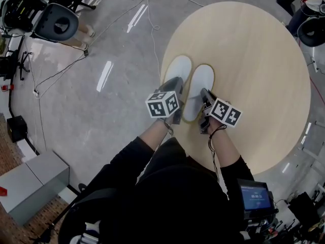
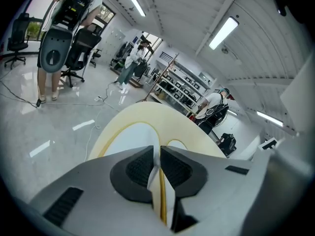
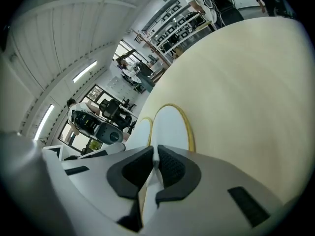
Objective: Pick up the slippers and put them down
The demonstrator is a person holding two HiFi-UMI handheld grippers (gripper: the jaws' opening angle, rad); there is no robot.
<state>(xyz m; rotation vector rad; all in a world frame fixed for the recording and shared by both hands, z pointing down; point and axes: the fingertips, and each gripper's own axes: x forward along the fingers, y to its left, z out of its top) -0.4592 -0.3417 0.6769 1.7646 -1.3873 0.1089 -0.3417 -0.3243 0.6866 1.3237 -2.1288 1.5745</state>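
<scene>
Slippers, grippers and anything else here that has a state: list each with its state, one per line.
left slipper, sole down on the round table, heel edge pinched
right slipper, sole down beside it, heel edge pinched
left gripper, shut on the left slipper's heel edge
right gripper, shut on the right slipper's heel edge
small screen, lit

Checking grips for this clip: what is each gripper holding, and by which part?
The left gripper pinches the left slipper, the right gripper the right slipper, each by the thin edge at the end nearest the person.
</scene>
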